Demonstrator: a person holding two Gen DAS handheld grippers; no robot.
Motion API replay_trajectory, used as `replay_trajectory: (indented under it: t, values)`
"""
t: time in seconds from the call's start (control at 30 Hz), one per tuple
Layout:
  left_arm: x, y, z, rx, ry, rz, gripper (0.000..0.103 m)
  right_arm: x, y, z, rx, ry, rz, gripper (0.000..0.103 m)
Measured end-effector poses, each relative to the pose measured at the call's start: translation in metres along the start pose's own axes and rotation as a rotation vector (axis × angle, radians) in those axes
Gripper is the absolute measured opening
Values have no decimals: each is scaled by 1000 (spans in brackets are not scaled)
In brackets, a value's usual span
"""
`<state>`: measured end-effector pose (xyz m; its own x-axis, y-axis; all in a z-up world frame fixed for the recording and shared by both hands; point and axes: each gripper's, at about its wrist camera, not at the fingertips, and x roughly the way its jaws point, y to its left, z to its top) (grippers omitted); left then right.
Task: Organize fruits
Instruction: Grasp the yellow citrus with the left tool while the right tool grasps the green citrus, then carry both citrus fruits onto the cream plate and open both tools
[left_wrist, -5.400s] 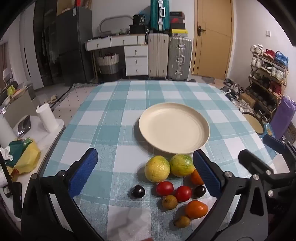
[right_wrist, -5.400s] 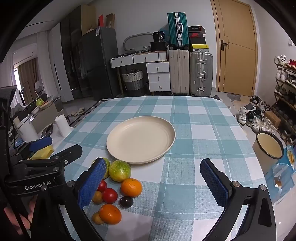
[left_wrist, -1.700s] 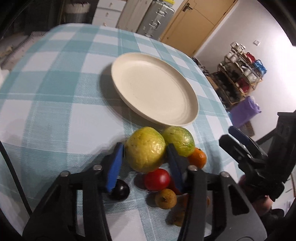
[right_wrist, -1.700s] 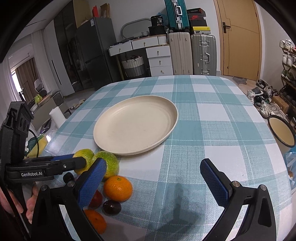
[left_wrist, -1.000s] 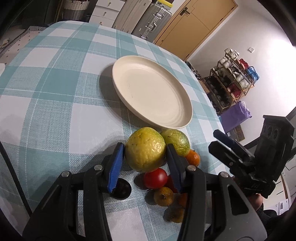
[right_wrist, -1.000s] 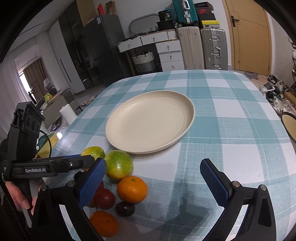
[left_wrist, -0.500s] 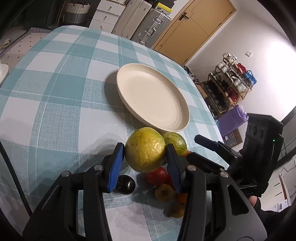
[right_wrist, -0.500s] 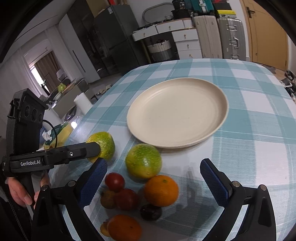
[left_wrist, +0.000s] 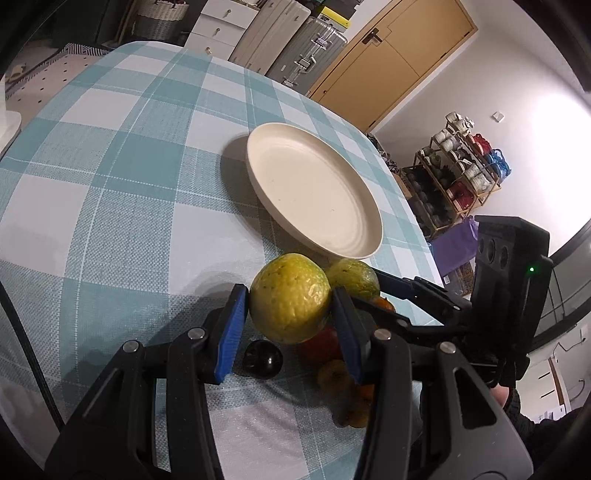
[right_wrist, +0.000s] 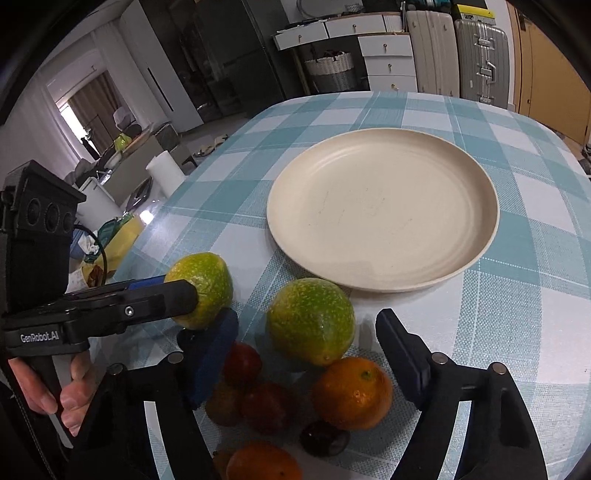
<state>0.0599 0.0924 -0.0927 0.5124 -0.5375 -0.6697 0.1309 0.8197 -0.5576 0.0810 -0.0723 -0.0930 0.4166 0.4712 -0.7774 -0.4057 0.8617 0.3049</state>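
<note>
My left gripper (left_wrist: 290, 317) is shut on a yellow-green citrus fruit (left_wrist: 290, 302) and holds it above the checked tablecloth; the same fruit shows in the right wrist view (right_wrist: 203, 288). My right gripper (right_wrist: 306, 354) is open, its blue pads on either side of a second green citrus fruit (right_wrist: 310, 321) that rests on the cloth. An empty cream plate (right_wrist: 384, 206) lies just beyond, and also shows in the left wrist view (left_wrist: 314, 192). An orange (right_wrist: 351, 393), red tomatoes (right_wrist: 242, 363), a dark plum (right_wrist: 323, 437) and small brown fruits lie near me.
The table has a teal and white checked cloth (left_wrist: 110, 192). Suitcases (right_wrist: 458, 62), white drawers and a wooden door stand behind it. A shoe rack (left_wrist: 465, 177) is at the right. A side table with a paper roll (right_wrist: 164, 173) is at the left.
My left gripper closed on the yellow-green citrus and has lifted it off the cloth. My right gripper moved forward and down, narrowed its opening, and now straddles the second green citrus.
</note>
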Motion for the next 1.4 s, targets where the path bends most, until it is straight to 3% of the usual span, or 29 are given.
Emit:
replay_trajectory:
  t: [0.1,0.43,0.67,0.9,1.4]
  values:
    - [0,1,-2,-3,3,-3,43,4,1,0,0,17,-6,51]
    - [-5,-3,0,-3,-7,0,43,-6,1,-1,-7,-26,18,49]
    - [-11,-11,16,9,-33,0,43,-30,-2,4,12,-115,93,49]
    - [1,-23,41,35,-30,1,43,-52,-7,16,-9,-207,89,49]
    - [57,-44,113,44,-16,26,43,-37,-67,68,71,-234,72,49]
